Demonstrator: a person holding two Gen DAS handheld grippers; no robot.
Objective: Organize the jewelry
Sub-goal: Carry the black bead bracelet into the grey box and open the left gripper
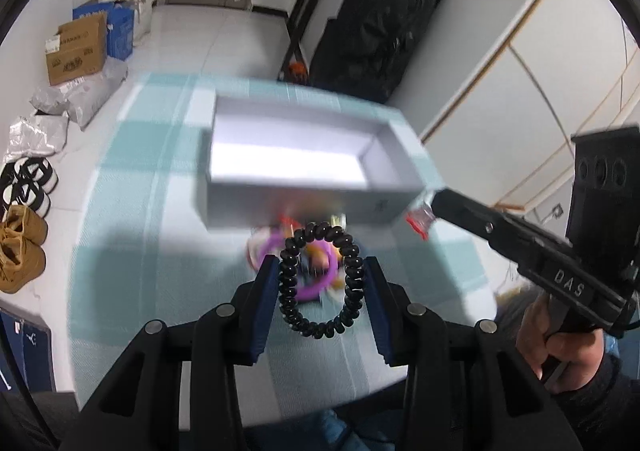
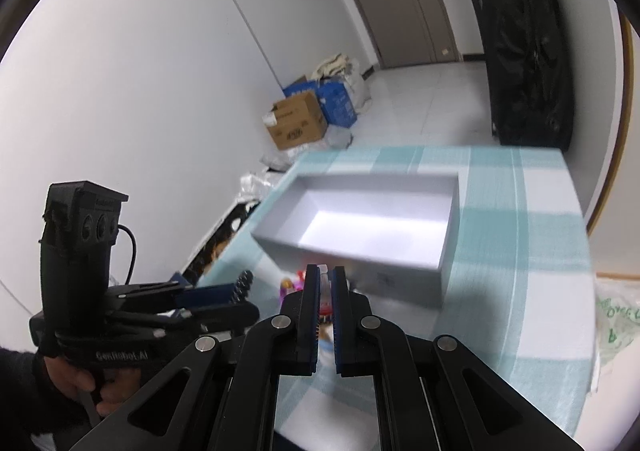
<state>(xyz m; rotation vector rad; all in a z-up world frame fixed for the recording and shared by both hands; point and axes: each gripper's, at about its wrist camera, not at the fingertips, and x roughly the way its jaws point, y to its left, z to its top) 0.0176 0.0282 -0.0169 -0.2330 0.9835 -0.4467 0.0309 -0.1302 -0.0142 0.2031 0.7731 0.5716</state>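
Note:
My left gripper (image 1: 320,265) is shut on a black spiral hair tie (image 1: 320,283) and holds it above the table, short of the open white box (image 1: 304,171). A blurred pile of jewelry with a purple ring (image 1: 316,271) lies on the cloth under it. My right gripper (image 2: 326,275) is shut on a small clear packet with red trim (image 2: 325,283). The packet also shows at its tip in the left wrist view (image 1: 420,217), near the box's front right corner. The box (image 2: 372,227) looks empty in both views.
The table has a teal and white checked cloth (image 1: 132,231). On the floor at left are cardboard and blue boxes (image 1: 76,47), grey parcels and shoes (image 1: 20,247). A black bag (image 1: 376,27) hangs behind the table. A plastic bag (image 2: 616,323) lies at right.

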